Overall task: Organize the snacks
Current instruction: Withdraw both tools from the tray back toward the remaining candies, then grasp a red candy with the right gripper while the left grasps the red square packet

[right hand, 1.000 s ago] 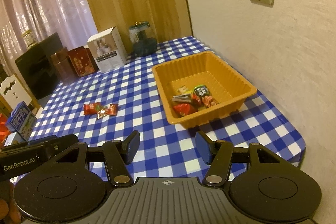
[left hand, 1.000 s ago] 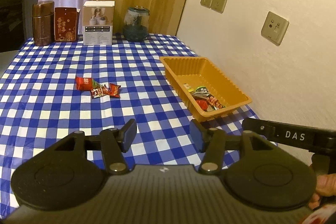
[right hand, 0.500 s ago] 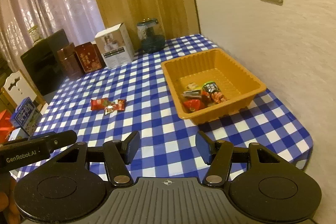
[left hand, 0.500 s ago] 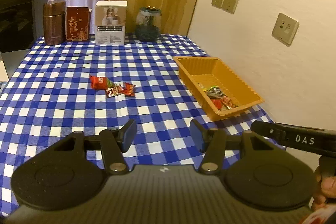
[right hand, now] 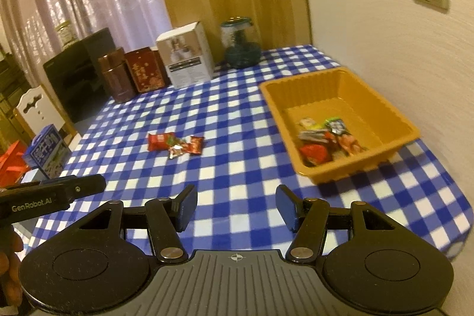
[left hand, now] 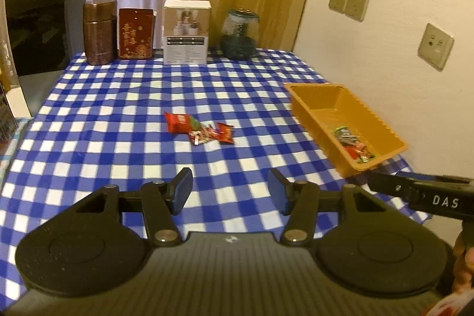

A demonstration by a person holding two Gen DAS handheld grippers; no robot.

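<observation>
Three small snack packets (left hand: 199,131) lie together mid-table on the blue checked cloth; they also show in the right wrist view (right hand: 175,142). An orange tray (left hand: 382,128) at the right holds several snacks (left hand: 354,144), seen too in the right wrist view (right hand: 394,111) with its snacks (right hand: 326,138). My left gripper (left hand: 229,190) is open and empty, held above the table's near edge, well short of the packets. My right gripper (right hand: 235,208) is open and empty, near the table's front edge, left of the tray.
Along the table's back edge stand a brown canister (left hand: 99,31), a red tin (left hand: 136,33), a white box (left hand: 186,31) and a glass jar (left hand: 240,34). A black appliance (left hand: 38,25) is at back left. The wall (left hand: 400,5) borders the table's right side.
Both grippers have drawn back and shifted left, so the packets and tray sit further right and further away in view. Both stay open and empty.
</observation>
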